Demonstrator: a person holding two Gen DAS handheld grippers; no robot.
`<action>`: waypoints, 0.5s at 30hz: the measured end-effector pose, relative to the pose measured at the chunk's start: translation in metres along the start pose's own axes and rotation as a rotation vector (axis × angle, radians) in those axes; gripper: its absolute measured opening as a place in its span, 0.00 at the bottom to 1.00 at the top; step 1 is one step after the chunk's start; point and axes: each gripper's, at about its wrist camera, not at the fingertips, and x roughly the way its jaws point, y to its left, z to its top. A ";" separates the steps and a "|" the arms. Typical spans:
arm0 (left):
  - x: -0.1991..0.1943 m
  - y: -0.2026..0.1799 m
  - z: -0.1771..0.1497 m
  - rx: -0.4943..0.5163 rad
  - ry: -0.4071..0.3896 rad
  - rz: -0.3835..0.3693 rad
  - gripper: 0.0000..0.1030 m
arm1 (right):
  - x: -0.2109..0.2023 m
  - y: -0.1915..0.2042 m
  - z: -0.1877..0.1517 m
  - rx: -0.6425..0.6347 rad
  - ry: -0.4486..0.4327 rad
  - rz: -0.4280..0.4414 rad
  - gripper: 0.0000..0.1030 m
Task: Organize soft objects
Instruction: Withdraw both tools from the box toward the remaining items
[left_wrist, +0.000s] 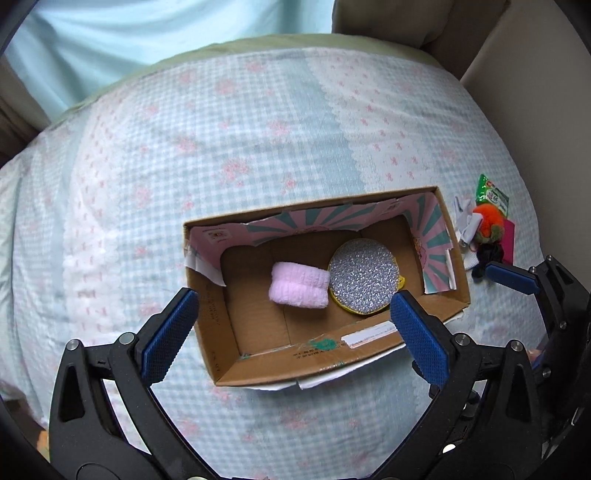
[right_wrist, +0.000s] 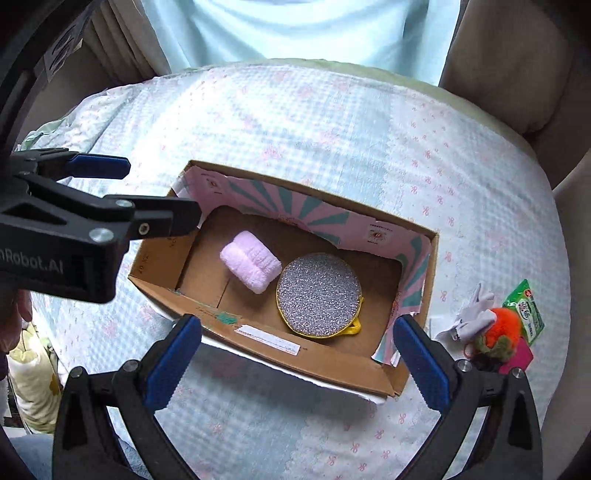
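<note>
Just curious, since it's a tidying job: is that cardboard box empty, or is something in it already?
Not empty. The cardboard box is open-topped and holds a pink fluffy roll and a round glittery pad, side by side on its floor.

Soft, even daylight throughout. Ahead of the tongs, a bed under a pale blue gingham quilt with pink bows, a green sheet edge showing at its far side. Beyond that, a light blue curtain. Beige upholstery right of the tongs; brown drapes left.
</note>
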 end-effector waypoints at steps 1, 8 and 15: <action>-0.011 -0.001 0.000 0.002 -0.015 0.004 1.00 | -0.010 0.000 0.001 0.001 -0.013 -0.008 1.00; -0.095 -0.002 -0.010 0.002 -0.121 0.036 1.00 | -0.084 0.010 -0.013 0.058 -0.067 -0.047 1.00; -0.158 -0.004 -0.041 0.001 -0.220 0.041 1.00 | -0.156 -0.004 -0.059 0.249 -0.150 -0.127 1.00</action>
